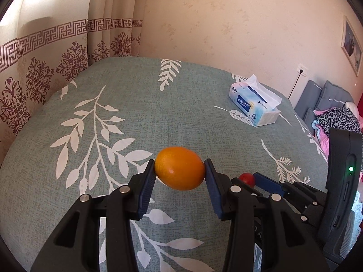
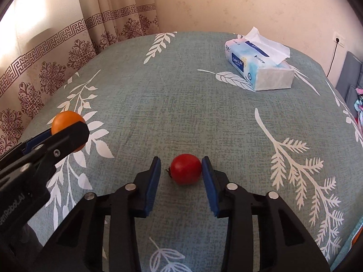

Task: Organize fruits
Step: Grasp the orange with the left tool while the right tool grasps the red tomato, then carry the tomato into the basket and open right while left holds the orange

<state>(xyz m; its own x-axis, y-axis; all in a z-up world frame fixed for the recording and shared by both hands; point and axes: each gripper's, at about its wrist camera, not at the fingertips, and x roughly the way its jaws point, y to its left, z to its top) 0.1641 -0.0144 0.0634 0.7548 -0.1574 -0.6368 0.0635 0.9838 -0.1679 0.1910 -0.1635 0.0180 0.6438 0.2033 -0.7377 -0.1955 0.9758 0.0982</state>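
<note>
Meanwhile orange (image 1: 180,168) sits clamped between left jaws; tomato (image 2: 186,169) between parted right jaws.

The tablecloth (image 2: 181,113) was matt woven cloth with a coarse texture. The orange (image 1: 180,168) had a finely dimpled, slightly glossy peel. The tomato (image 2: 186,169) was smooth with a soft sheen. The tissue pack (image 2: 258,68) was glossy plastic film holding soft paper. The curtain (image 1: 56,56) was patterned cloth.
</note>
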